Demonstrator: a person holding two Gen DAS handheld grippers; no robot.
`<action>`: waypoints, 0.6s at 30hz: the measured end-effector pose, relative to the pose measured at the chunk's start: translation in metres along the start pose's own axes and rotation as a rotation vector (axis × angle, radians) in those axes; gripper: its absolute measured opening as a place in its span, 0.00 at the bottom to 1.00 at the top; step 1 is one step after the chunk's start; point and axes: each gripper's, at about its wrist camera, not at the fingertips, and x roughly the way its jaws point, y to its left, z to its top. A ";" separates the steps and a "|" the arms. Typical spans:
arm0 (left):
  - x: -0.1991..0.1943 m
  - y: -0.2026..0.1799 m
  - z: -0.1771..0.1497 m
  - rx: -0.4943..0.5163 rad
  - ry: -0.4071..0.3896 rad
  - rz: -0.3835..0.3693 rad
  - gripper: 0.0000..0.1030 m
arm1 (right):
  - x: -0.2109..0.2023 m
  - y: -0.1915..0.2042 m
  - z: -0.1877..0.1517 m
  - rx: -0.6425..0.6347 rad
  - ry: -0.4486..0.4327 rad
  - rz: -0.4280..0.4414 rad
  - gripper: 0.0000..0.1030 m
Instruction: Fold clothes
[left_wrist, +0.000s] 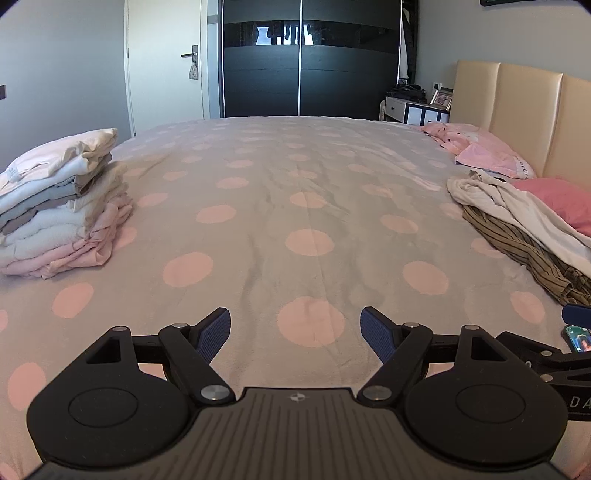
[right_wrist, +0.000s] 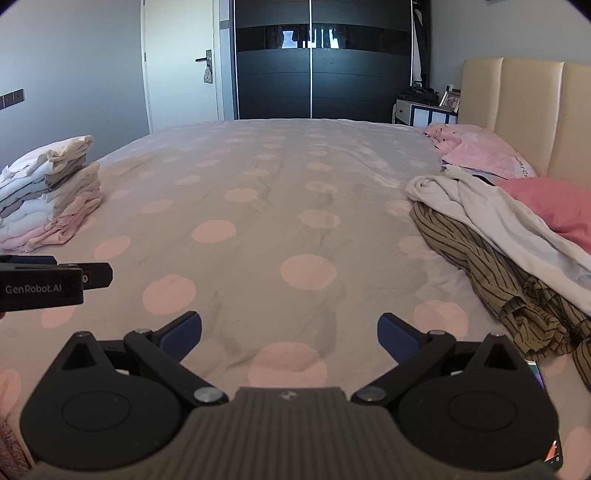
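Note:
A stack of folded pale and pink clothes (left_wrist: 59, 203) sits at the bed's left edge; it also shows in the right wrist view (right_wrist: 48, 195). A loose heap lies at the right: a white garment (right_wrist: 491, 218) over a brown striped one (right_wrist: 491, 273), with pink garments (right_wrist: 476, 147) behind near the headboard. The same heap shows in the left wrist view (left_wrist: 517, 221). My left gripper (left_wrist: 295, 334) is open and empty above the bedspread. My right gripper (right_wrist: 290, 338) is open and empty, left of the striped garment. The left gripper's body (right_wrist: 44, 282) shows at the right view's left edge.
The bed has a grey bedspread with pink dots (left_wrist: 295, 206). A beige padded headboard (left_wrist: 517, 110) stands at the right. A phone (left_wrist: 576, 338) lies by the striped garment. A dark wardrobe (left_wrist: 310, 59), a door and a bedside cabinet (left_wrist: 413, 109) stand beyond the bed.

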 end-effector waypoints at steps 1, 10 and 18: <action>-0.001 0.001 0.000 -0.009 0.000 -0.004 0.75 | 0.000 0.001 0.000 -0.018 -0.007 -0.006 0.99; -0.005 0.000 -0.002 -0.047 0.004 -0.026 0.75 | 0.006 0.008 -0.006 -0.041 -0.024 0.003 0.99; -0.004 -0.004 -0.003 -0.047 0.008 -0.012 0.75 | -0.001 0.007 -0.003 -0.064 -0.060 -0.008 0.99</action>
